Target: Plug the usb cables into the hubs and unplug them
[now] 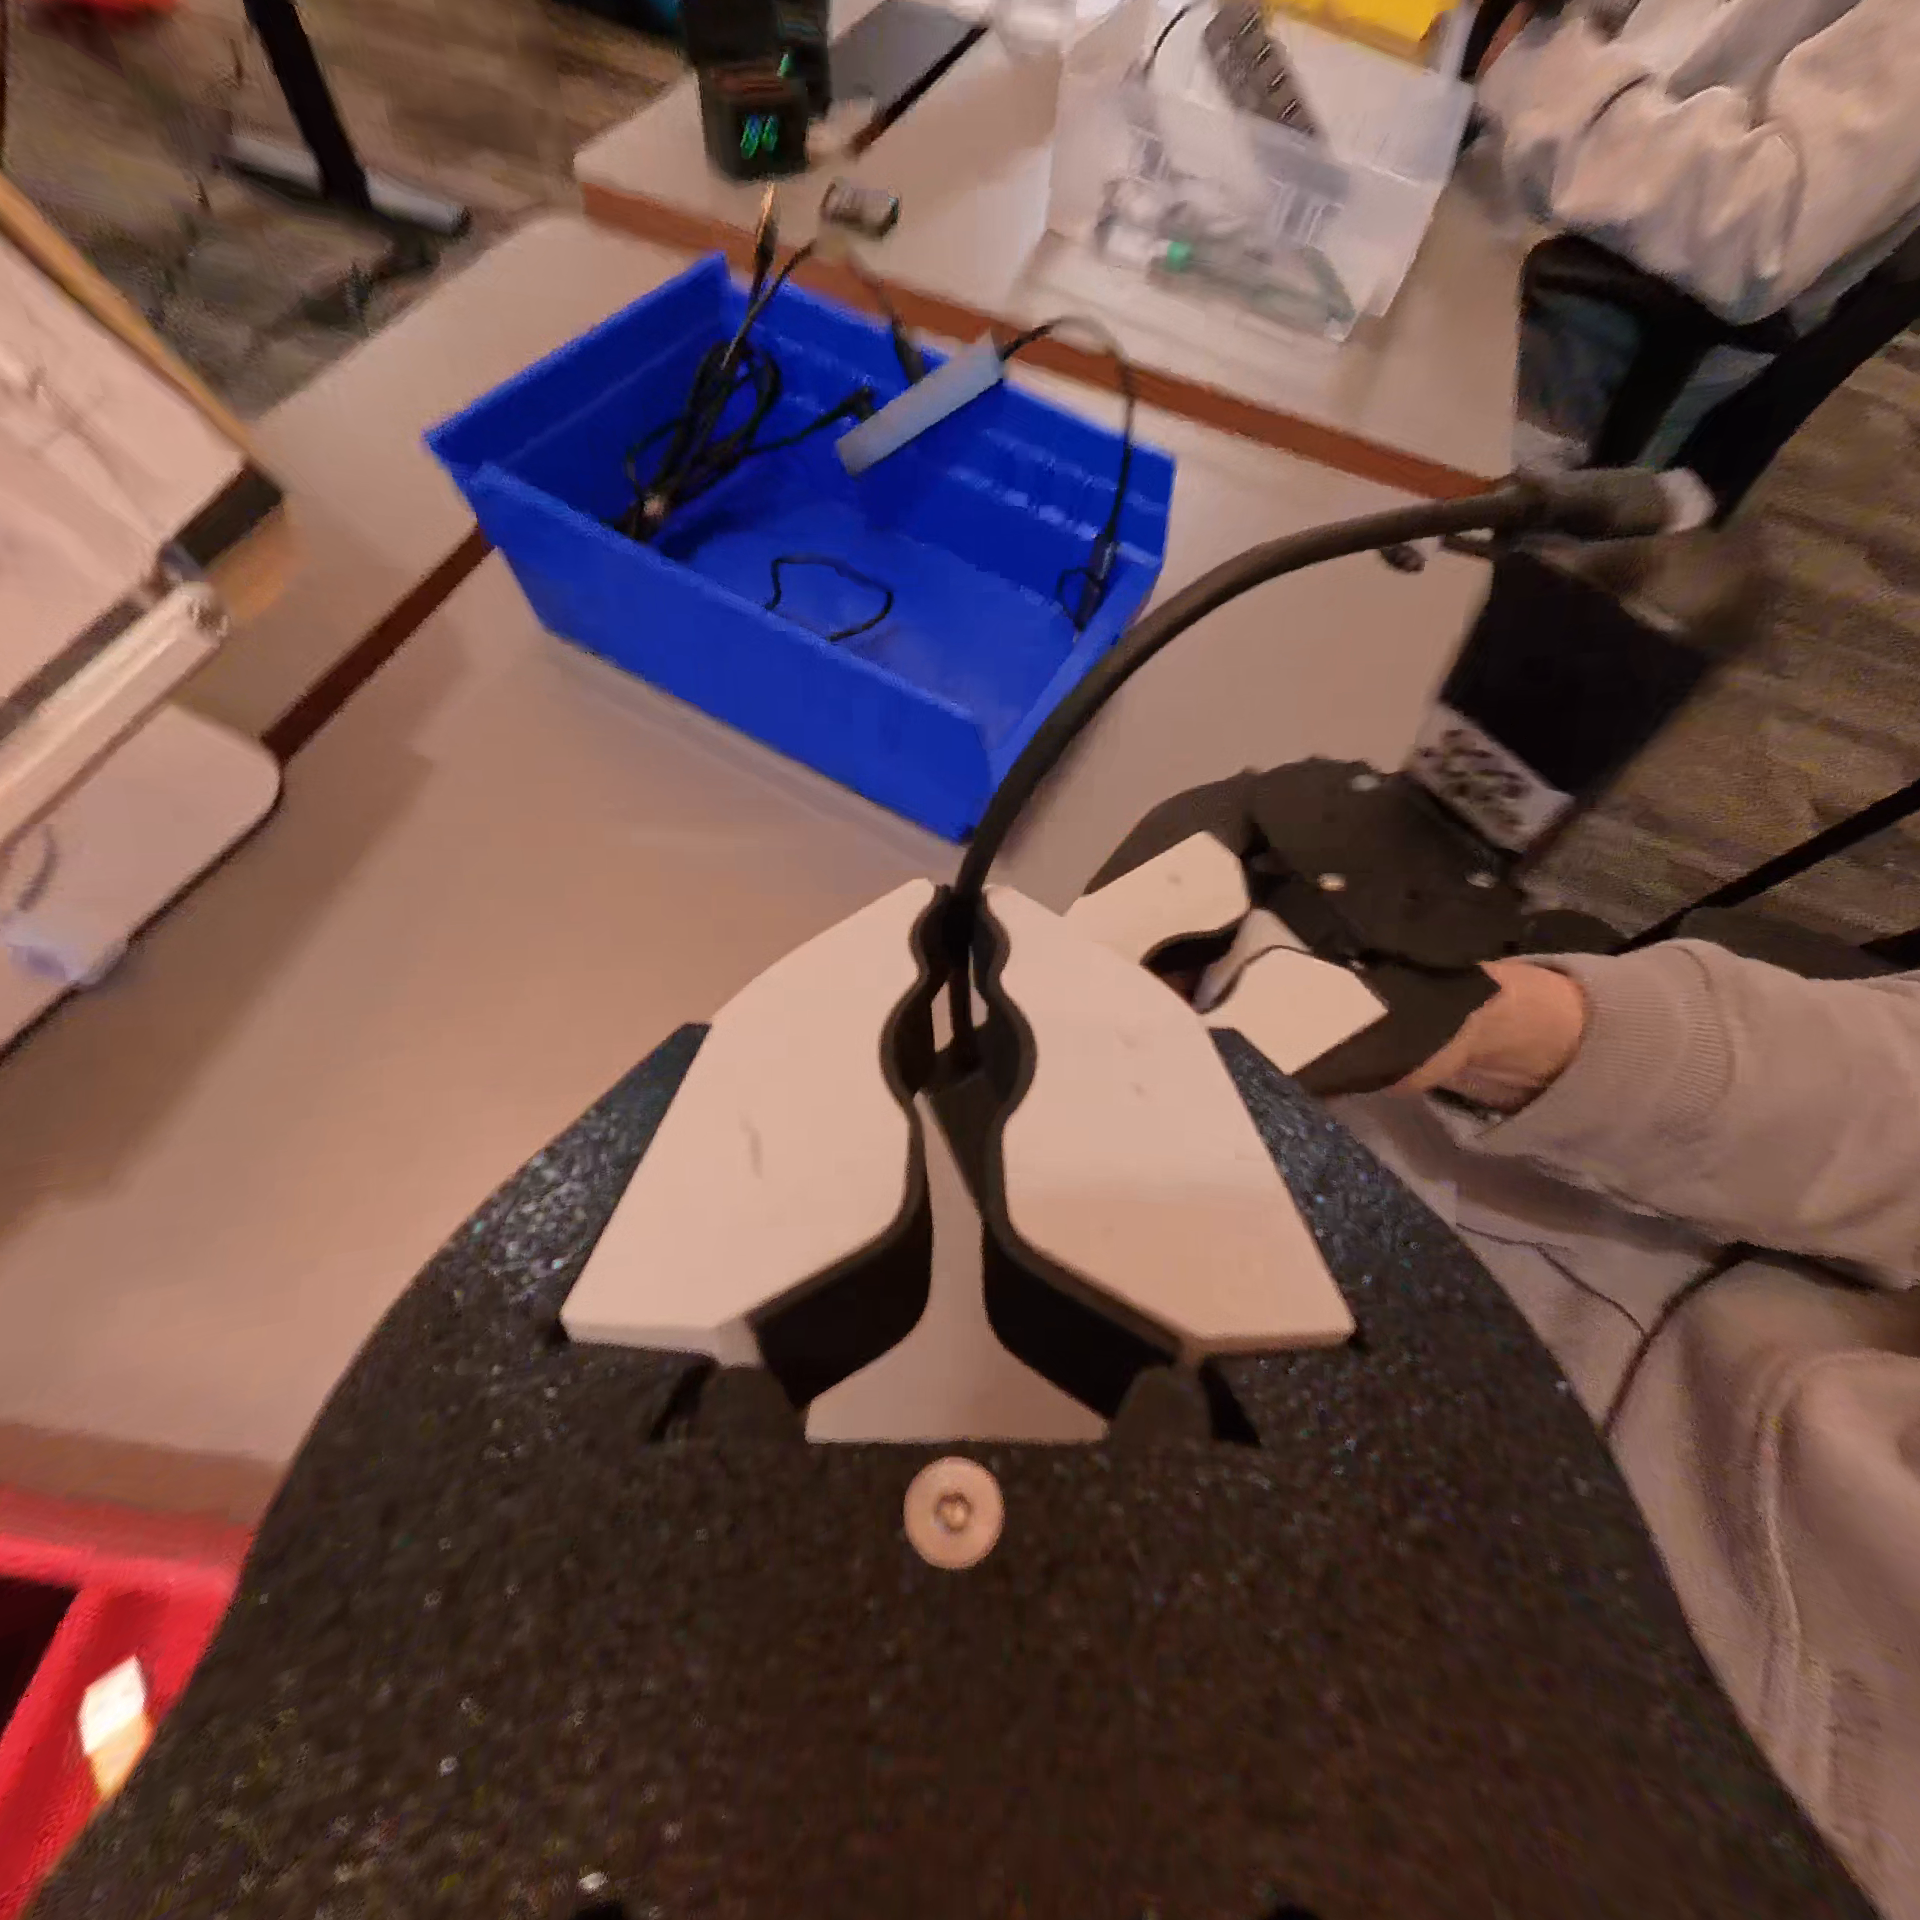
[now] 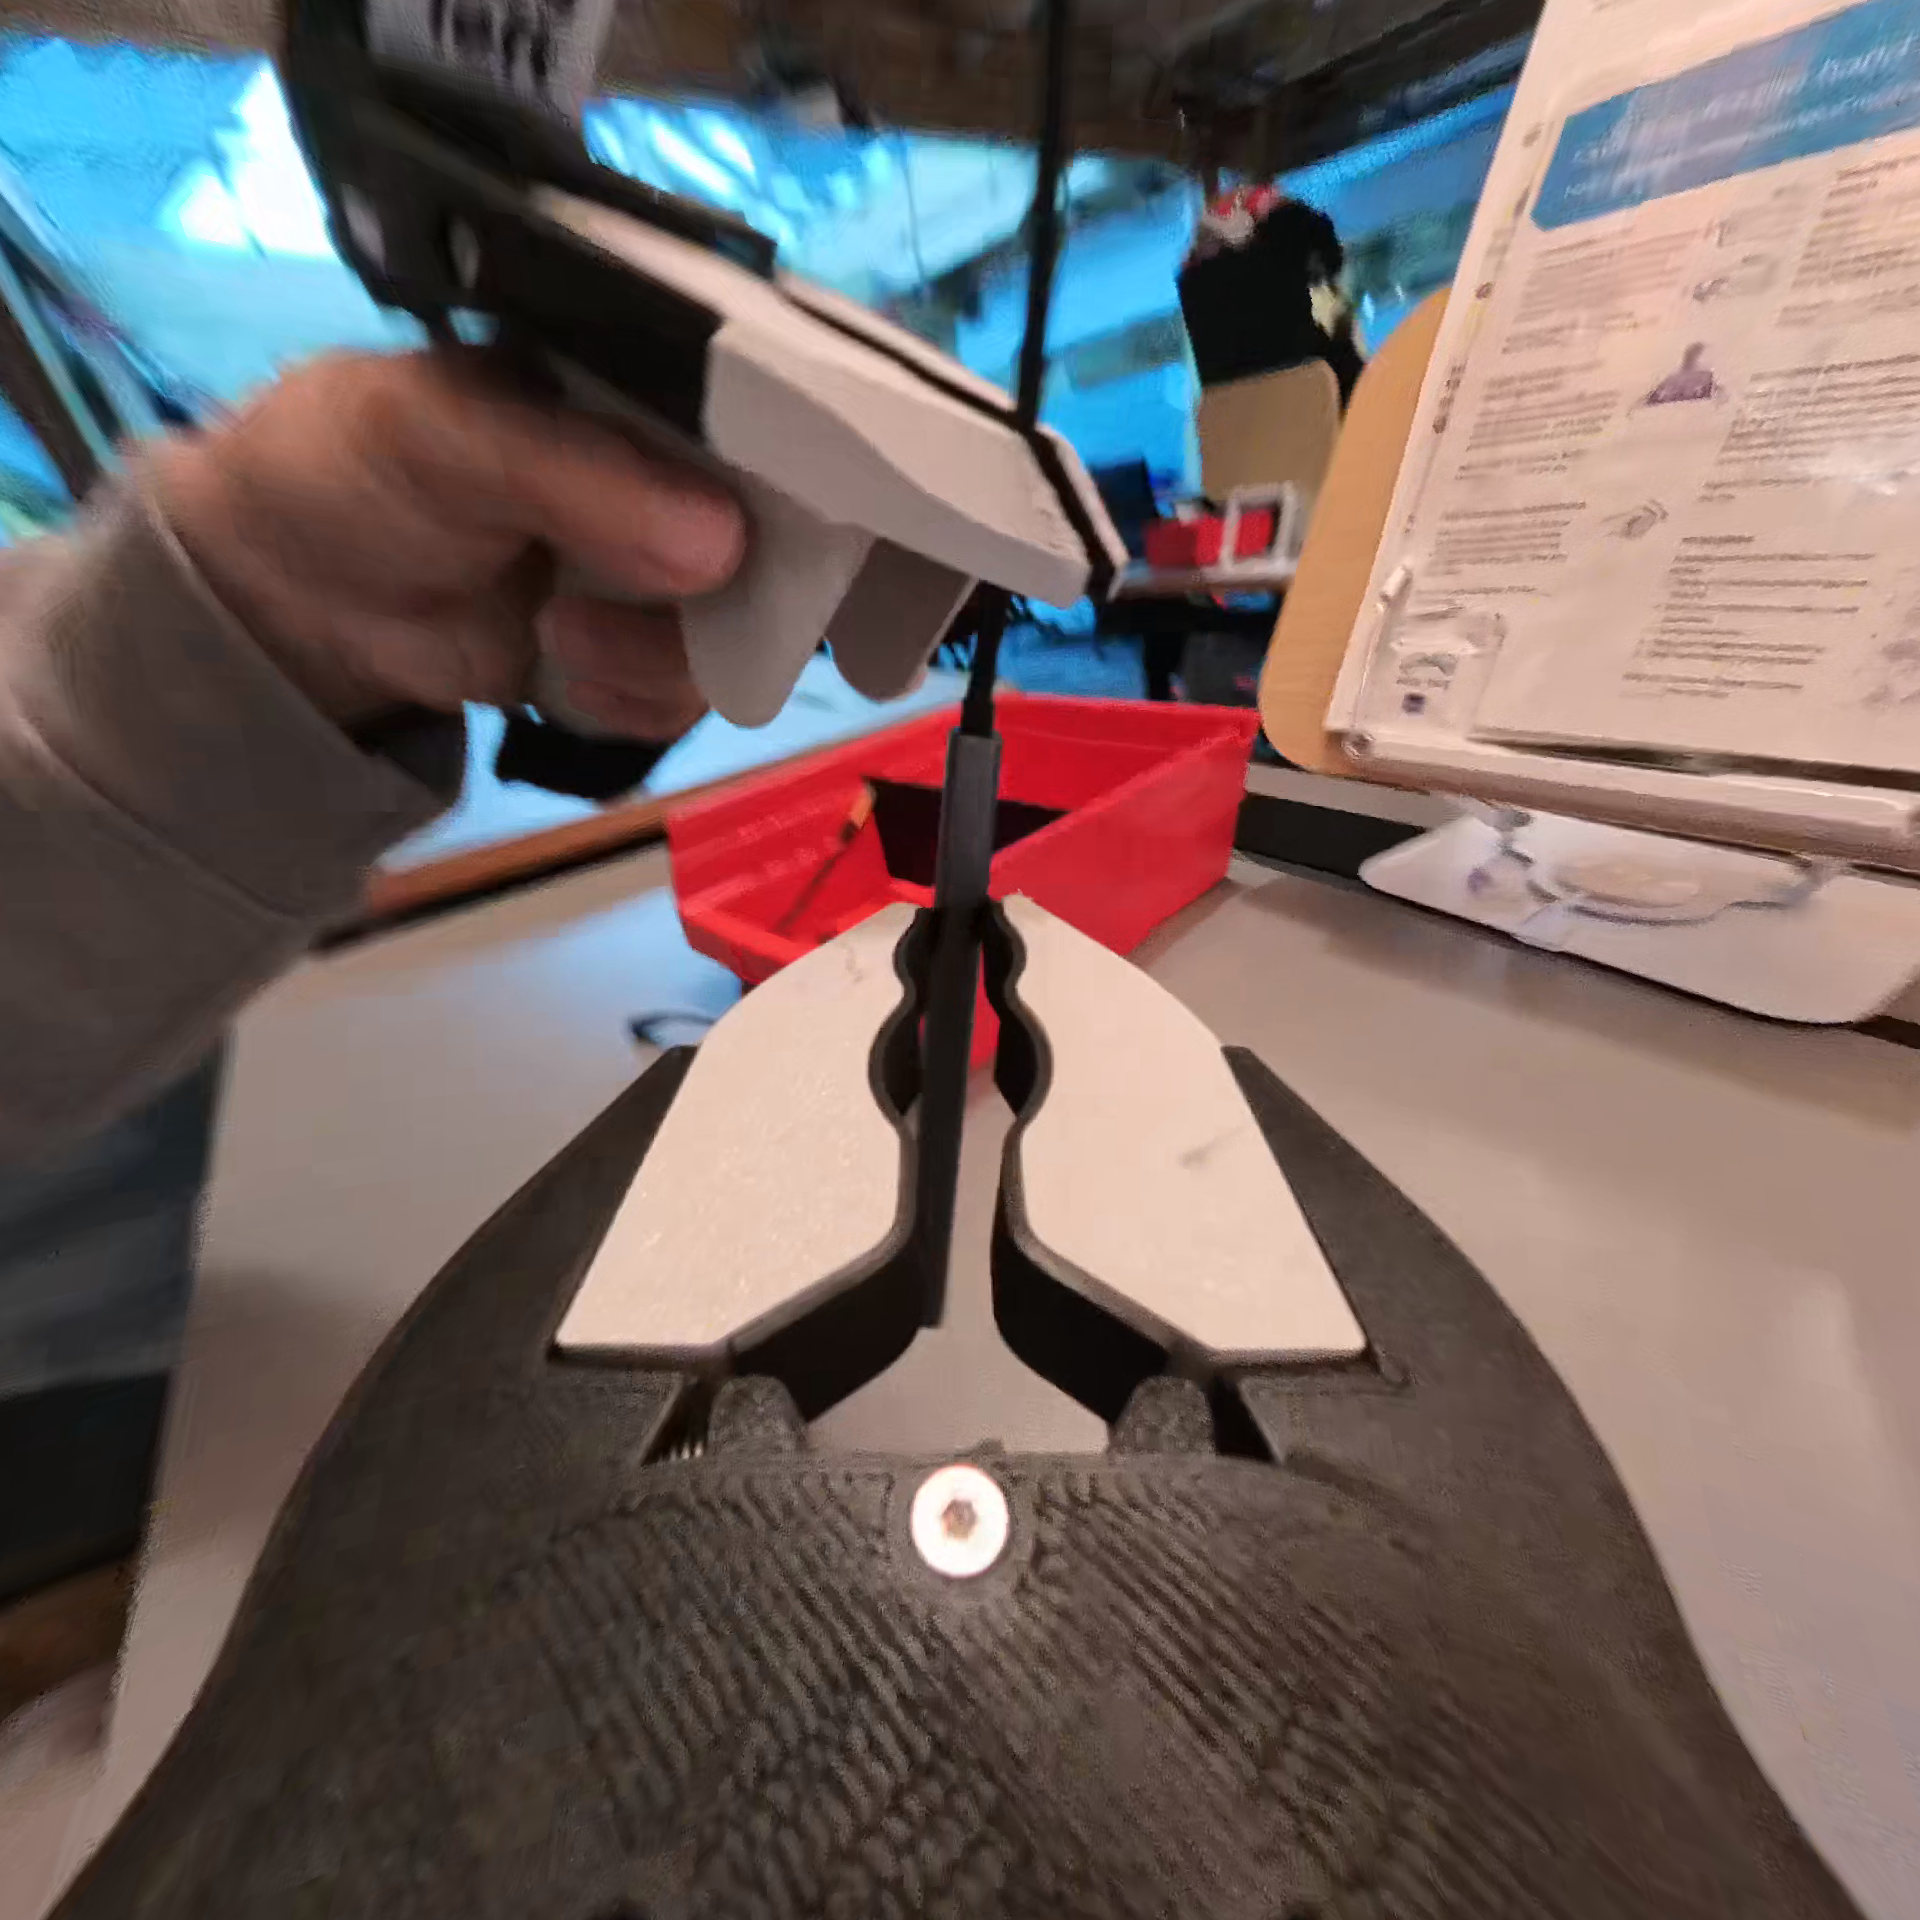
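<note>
My left gripper (image 1: 961, 906) is shut on a black cable (image 1: 1101, 665) that arcs up and right to a blurred plug end (image 1: 1600, 504). My right gripper (image 2: 961, 920) is shut on a slim black hub (image 2: 966, 821) held upright; its cable (image 2: 1044, 208) runs up through the left gripper (image 2: 1086, 556), which hovers just above. The right gripper also shows in the left wrist view (image 1: 1195, 951), low and to the right. A blue bin (image 1: 727, 665) on the table holds several black cables (image 1: 707, 436) and a grey hub (image 1: 920, 410).
A red bin (image 2: 1122, 821) stands behind the right gripper, with a corner in the left wrist view (image 1: 62, 1621). A document stand with papers (image 2: 1662, 416) is on the right. A clear plastic box (image 1: 1268, 177) and a black device (image 1: 753, 94) sit farther back. A person's sleeve (image 1: 1714, 1101) is close. Spacing between my two grippers at the tips: around 6 cm.
</note>
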`<state>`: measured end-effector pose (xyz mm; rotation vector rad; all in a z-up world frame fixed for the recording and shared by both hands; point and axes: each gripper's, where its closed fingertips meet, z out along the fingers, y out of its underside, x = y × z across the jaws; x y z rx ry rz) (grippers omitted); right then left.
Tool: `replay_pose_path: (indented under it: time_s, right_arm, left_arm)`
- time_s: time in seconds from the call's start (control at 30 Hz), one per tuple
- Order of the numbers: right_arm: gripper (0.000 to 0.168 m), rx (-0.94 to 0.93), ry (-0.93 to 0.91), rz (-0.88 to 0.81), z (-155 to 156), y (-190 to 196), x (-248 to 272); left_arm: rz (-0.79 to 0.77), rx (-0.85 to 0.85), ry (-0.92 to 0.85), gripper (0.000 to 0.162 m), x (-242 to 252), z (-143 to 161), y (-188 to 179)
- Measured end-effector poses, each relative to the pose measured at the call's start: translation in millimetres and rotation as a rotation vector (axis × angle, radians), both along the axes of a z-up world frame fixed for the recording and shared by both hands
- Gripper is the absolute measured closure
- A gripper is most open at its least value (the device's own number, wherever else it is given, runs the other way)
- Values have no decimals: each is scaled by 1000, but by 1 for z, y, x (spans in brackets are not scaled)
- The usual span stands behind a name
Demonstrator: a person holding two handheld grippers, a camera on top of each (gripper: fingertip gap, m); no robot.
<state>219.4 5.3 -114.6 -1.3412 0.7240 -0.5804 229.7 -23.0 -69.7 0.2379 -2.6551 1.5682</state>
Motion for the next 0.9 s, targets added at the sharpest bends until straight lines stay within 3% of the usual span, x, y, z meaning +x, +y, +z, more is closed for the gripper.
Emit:
replay_pose_path:
  time_s: [0.03, 0.07, 0.13, 0.27, 0.47, 0.63, 0.73, 0.87, 0.9]
  right_arm:
    - [159, 89, -23, 43, 5, -2, -3]
    - [159, 179, -35, 92, 11, -5, -6]
    - [159, 345, -94, 175, 24, -14, -14]
    - [159, 645, -275, 365, 54, -39, -45]
    - [159, 725, -427, 562, 65, -35, -78]
    - [160, 803, -453, 592, 70, -41, -81]
    - [159, 757, -447, 562, 69, -43, -81]
    - [155, 677, -256, 388, 53, -44, -58]
    - [141, 627, -166, 309, 43, -44, -48]
  left_arm:
    - [-32, -57, -9, 157, -7, 7, -3]
    - [-57, -121, -14, 151, -13, 15, -4]
    - [-89, -205, -22, 117, -24, 28, 2]
    - [-148, -329, -100, 115, -44, 21, 28]
    - [-188, -189, -333, 113, -81, -41, 21]
    - [-212, -154, -567, 141, -91, -41, 9]
    - [-189, -153, -538, 145, -87, -42, 7]
    - [-20, -162, -633, 153, -52, -34, 18]
    - [39, -138, -719, 153, -40, -32, 23]
